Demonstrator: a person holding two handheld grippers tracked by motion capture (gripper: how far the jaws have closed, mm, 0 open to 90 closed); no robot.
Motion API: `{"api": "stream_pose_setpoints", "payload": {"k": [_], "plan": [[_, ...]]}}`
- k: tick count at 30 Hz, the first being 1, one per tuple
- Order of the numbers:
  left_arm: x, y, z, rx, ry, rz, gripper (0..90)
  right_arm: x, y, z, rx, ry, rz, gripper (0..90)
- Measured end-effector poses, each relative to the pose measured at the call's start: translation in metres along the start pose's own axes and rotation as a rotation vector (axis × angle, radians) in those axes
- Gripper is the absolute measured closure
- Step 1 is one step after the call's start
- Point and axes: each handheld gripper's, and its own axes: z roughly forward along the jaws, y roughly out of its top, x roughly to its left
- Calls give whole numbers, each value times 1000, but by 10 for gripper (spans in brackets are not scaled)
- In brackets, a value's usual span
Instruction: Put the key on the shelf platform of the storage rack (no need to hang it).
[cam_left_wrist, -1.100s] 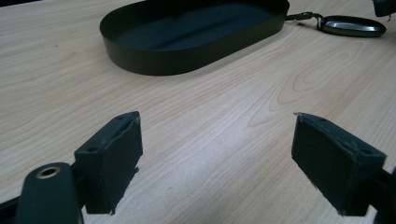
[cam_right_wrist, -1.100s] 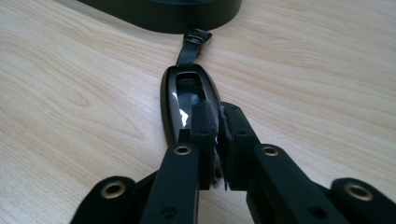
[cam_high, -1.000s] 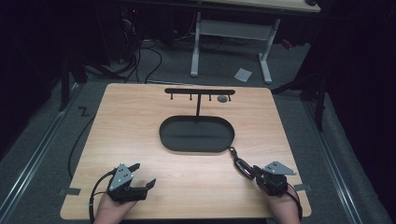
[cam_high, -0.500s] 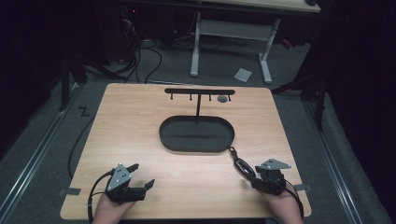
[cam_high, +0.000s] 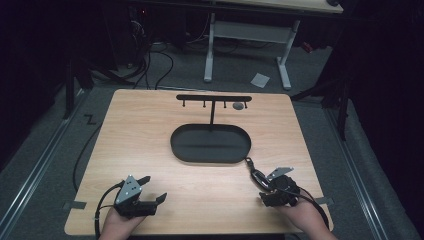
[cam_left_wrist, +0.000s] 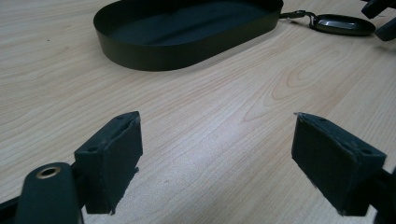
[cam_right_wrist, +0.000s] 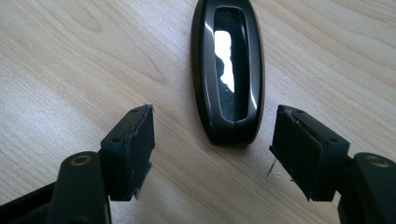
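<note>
Black and glossy, the slim oval key fob (cam_right_wrist: 229, 70) lies flat on the pale wooden table (cam_high: 150, 130), just off the near right end of the matte black oval tray (cam_high: 210, 143), its small clip (cam_high: 247, 161) pointing at the tray's rim. Over the past second the right gripper (cam_high: 272, 192) has drawn back a little toward the near edge; its jaws stand spread, the fob's near end just ahead of them, untouched. That reads as lining up for a grasp, perhaps to hang the fob on the black hook rack (cam_high: 213, 98) at the far side. The left gripper (cam_high: 145, 197) has stayed near left, jaws wide apart, empty.
</note>
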Motion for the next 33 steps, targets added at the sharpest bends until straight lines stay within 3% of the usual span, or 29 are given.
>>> {"api": "stream_pose_setpoints", "payload": {"k": [10, 13, 23, 27, 33], "plan": [[-1, 0, 0, 4, -2, 5, 170, -4, 15, -2, 125, -6, -64, 241], [-1, 0, 0, 4, -2, 3, 170, -7, 20, 0, 207, 0, -91, 229], [0, 0, 0, 0, -1, 2, 170, -10, 32, 3, 309, 25, -128, 221], [0, 0, 0, 3, -3, 4, 170, -8, 44, 7, 385, 50, -146, 220], [0, 0, 0, 3, -4, 4, 170, -7, 59, 10, 433, 50, -174, 210]]}}
